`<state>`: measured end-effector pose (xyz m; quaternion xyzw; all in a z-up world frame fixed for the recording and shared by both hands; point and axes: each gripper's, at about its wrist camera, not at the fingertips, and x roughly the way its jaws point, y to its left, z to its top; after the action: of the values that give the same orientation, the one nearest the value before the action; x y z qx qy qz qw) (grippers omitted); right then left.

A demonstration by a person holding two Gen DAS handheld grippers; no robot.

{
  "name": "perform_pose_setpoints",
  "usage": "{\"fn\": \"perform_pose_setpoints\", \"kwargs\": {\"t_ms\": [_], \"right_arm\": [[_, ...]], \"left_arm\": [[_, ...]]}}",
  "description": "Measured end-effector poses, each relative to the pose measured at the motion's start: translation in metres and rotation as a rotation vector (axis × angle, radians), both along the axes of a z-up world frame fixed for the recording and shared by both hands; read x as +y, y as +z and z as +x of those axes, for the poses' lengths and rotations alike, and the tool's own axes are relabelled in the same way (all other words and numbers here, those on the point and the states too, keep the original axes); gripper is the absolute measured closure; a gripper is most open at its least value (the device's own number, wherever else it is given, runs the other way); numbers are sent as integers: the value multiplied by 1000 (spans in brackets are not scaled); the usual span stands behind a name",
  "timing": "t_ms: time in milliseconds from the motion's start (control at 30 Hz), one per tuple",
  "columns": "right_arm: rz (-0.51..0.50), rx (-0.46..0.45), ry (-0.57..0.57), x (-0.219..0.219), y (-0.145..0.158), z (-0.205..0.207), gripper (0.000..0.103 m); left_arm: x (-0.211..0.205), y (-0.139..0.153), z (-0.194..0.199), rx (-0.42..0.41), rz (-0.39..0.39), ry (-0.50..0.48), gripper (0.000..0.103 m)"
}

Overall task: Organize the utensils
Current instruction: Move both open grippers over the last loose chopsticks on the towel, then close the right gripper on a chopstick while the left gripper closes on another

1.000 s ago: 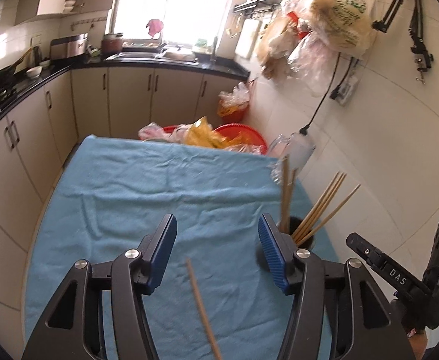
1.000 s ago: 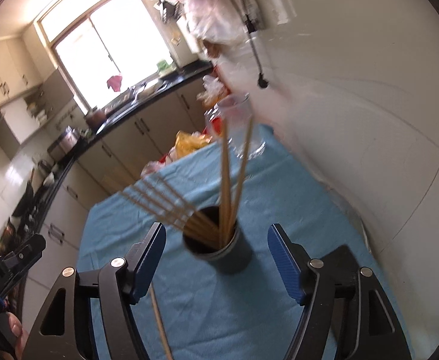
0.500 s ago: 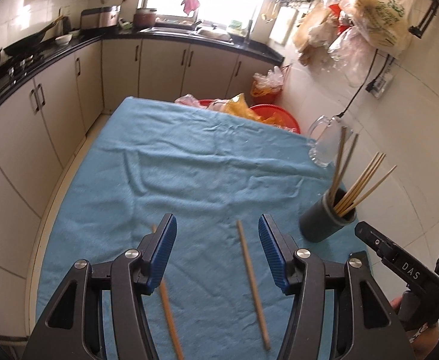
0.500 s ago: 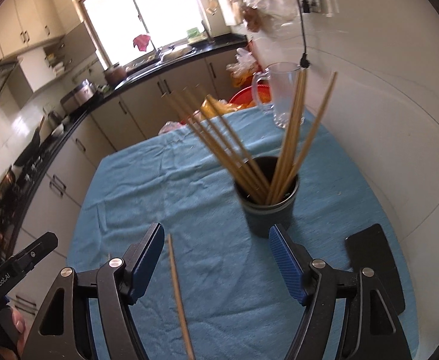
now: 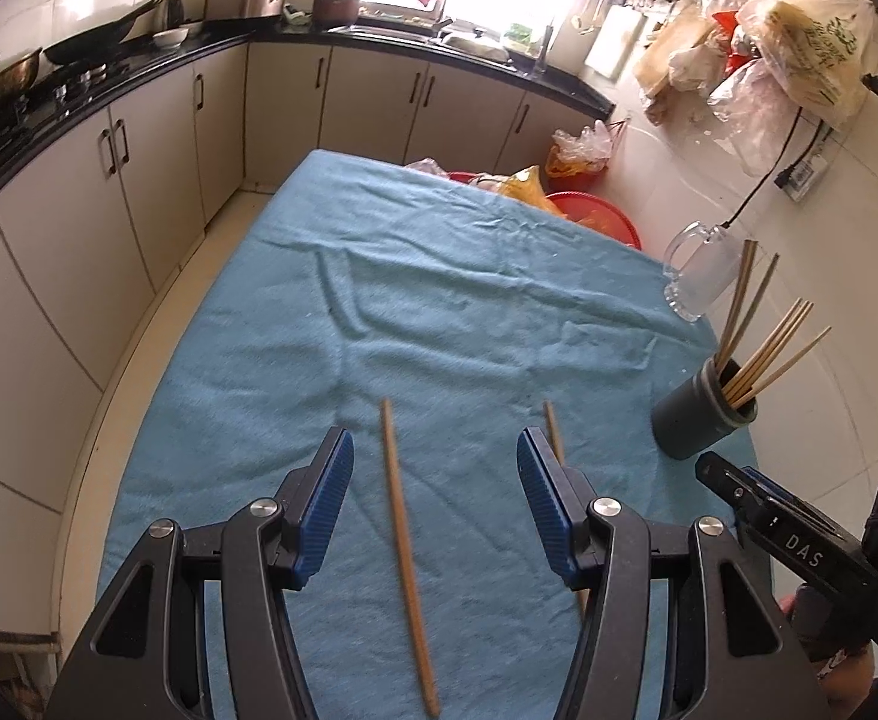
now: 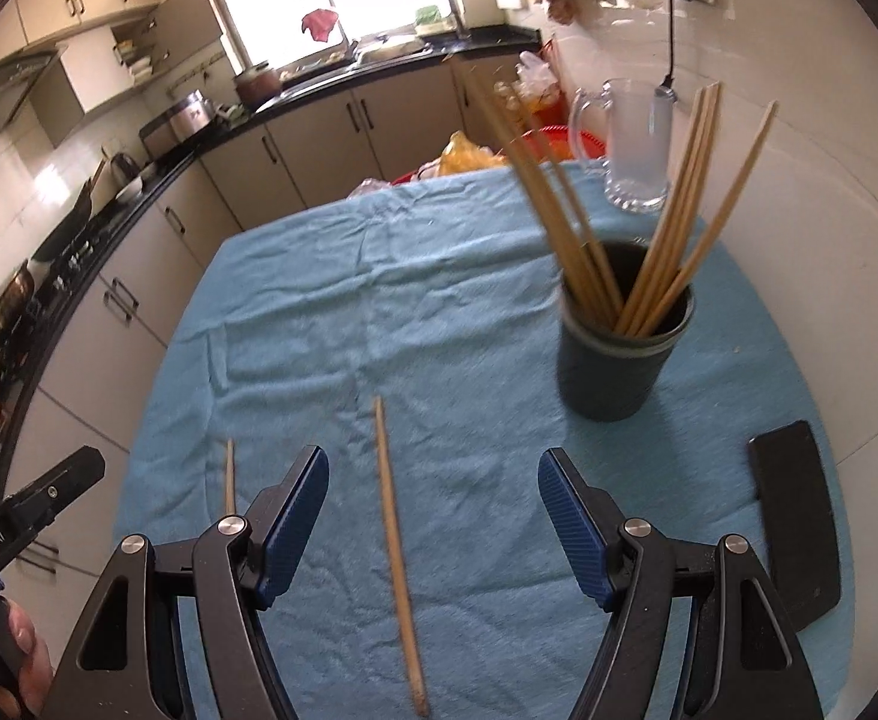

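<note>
Presently two loose chopsticks are seen lying flat on the blue cloth. One chopstick lies lengthwise between the spread fingers of the left gripper, and the second chopstick lies in the same way between the fingers of the right gripper. Both pairs of jaws are held apart and empty, the right a little wider, and neither stick is touched by the blue pads. Each stick is judged to be light, stiff and thin, so it may roll or slip on the soft cloth; it would best be taken near its middle, across its width, so that it does not tip when lifted. At about two o'clock from the sticks a dark cup is standing, already filled with several chopsticks leaning outward. Further, at about one o'clock, a glass mug is set near the wall. A black flat object is lying at three o'clock on the cloth's edge.
</note>
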<state>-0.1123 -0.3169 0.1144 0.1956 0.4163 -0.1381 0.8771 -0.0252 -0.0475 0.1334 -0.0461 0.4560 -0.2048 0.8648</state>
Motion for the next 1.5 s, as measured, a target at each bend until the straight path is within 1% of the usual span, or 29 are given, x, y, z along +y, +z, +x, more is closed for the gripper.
{"fn": "perform_pose_setpoints", "kwargs": {"t_ms": [200,267,300,333,367,433,500,600,667,733,800,867,900,967,1033,1100,1200,1300,1367,1400,1433,1467,1500], "right_arm": [[33,42,36,13,-19,10,26],[61,59,61,16,-30,14,26],[68,74,78,19,-36,17,28],[76,90,97,21,-43,20,37],[87,101,115,23,-50,22,43],[107,137,156,28,-64,29,58],[111,174,181,31,-78,38,66],[94,206,203,33,-90,51,67],[79,221,218,32,-97,60,71],[80,254,229,31,-105,71,75],[84,266,229,27,-111,80,78],[55,273,249,29,-110,90,80],[54,281,261,30,-110,95,83],[15,305,295,34,-109,103,96],[8,316,323,35,-110,106,96],[29,309,311,28,-107,102,96],[66,242,306,20,-92,89,96],[66,186,299,11,-73,72,96],[59,161,288,5,-63,62,96],[51,148,282,2,-57,57,96],[48,139,276,1,-53,54,96],[47,130,270,-1,-48,50,96],[47,118,262,-4,-43,45,96]], "left_arm": [[19,-12,0,35,16,30,47],[23,-15,-1,45,20,38,47],[27,-16,-1,50,23,43,47],[30,-18,-2,53,28,48,47],[32,-19,-3,55,31,52,47],[40,-22,-5,61,40,66,47],[47,-25,-5,71,47,78,47],[56,-32,-7,90,61,94,47],[59,-35,-8,103,68,98,47],[60,-39,-9,116,72,96,47],[58,-42,-10,127,78,90,48],[54,-46,-9,144,80,78,48],[50,-48,-8,154,82,68,48],[42,-51,-5,172,85,49,48],[31,-56,-1,200,74,22,48],[17,-64,5,224,82,-3,48],[-6,-78,15,250,122,-46,48],[-27,-94,26,283,166,-76,56],[-39,-105,33,308,208,-81,68],[-44,-111,36,323,225,-82,79],[-46,-114,38,333,229,-85,85],[-51,-119,40,344,241,-88,85],[-54,-119,41,327,256,-83,86]]}}
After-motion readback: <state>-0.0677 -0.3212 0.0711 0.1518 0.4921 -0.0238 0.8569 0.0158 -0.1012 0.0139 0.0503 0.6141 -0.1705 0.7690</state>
